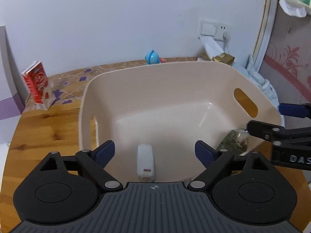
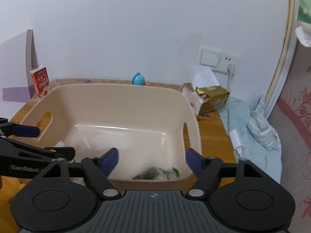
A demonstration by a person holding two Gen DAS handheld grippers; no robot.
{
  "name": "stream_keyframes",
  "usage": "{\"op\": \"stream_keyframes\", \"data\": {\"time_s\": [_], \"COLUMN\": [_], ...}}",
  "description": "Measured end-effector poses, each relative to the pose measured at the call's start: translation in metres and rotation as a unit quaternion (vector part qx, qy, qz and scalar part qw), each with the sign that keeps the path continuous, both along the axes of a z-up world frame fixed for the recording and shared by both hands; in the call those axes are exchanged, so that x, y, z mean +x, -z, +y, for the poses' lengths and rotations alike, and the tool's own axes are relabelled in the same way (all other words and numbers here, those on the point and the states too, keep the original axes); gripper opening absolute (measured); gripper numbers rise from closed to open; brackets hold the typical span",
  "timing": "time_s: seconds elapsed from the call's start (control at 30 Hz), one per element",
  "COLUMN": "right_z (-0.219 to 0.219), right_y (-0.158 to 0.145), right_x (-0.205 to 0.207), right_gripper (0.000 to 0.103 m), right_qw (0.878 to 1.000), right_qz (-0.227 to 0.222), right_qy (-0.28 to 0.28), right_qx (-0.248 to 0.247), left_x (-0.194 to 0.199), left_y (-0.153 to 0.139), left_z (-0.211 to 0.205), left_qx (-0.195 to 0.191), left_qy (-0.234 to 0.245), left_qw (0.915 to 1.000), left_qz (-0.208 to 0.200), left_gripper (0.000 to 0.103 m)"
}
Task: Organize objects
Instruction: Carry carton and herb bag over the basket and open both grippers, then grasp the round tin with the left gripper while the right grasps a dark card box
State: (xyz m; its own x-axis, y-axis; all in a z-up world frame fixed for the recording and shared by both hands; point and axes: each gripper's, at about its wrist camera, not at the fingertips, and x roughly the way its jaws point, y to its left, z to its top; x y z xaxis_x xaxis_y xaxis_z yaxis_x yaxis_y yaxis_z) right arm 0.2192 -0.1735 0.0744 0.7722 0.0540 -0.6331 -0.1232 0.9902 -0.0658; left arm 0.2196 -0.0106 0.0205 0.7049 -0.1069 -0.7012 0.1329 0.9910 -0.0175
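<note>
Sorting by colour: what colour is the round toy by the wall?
Bright blue toy, clearest in the left wrist view.

Packet [image 2: 155,173] and box [image 1: 145,163] in basin [image 1: 155,71], on table [image 1: 44,128]

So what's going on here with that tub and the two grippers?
A person is tidying a wooden table with two handheld grippers, dropping things into a beige plastic tub. Both the left gripper and the right gripper hang open over the tub's near edge, holding nothing. Inside lie a small white rectangular pack and a clear bag of dark green contents. A red and white carton and a gold box stand outside on the table.
</note>
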Motion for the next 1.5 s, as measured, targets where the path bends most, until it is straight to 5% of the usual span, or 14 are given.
{"op": "stream_keyframes", "data": {"time_s": [0.17,0.47,1.07,1.3,1.43,1.5], "right_z": [-0.003,-0.001,-0.02,-0.021,-0.021,-0.019], "right_y": [-0.014,0.0,0.094,0.105,0.104,0.103], "right_x": [-0.028,-0.067,-0.069,-0.062,-0.061,-0.063], "right_gripper": [0.103,0.103,0.103,0.089,0.073,0.054], "right_qw": [1.0,0.999,0.996,0.995,0.995,0.995], "right_qz": [-0.018,-0.002,0.089,0.093,0.09,0.086], "right_qy": [-0.007,-0.025,-0.017,-0.02,-0.033,-0.041], "right_qx": [-0.005,-0.031,-0.029,-0.02,-0.003,0.002], "left_x": [-0.025,-0.07,-0.081,-0.076,-0.074,-0.076], "left_y": [-0.013,-0.018,0.079,0.09,0.087,0.086], "left_z": [0.012,0.026,0.04,0.037,0.033,0.033], "left_qx": [-0.006,-0.003,0.002,0.012,0.025,0.024], "left_qy": [-0.006,-0.018,-0.002,0.0,0.001,0.003], "left_qw": [0.9999,0.9995,0.9943,0.9946,0.9954,0.9958], "left_qz": [-0.014,-0.026,0.107,0.103,0.092,0.088], "left_gripper": [0.091,0.092,0.092,0.09,0.07,0.059]}}
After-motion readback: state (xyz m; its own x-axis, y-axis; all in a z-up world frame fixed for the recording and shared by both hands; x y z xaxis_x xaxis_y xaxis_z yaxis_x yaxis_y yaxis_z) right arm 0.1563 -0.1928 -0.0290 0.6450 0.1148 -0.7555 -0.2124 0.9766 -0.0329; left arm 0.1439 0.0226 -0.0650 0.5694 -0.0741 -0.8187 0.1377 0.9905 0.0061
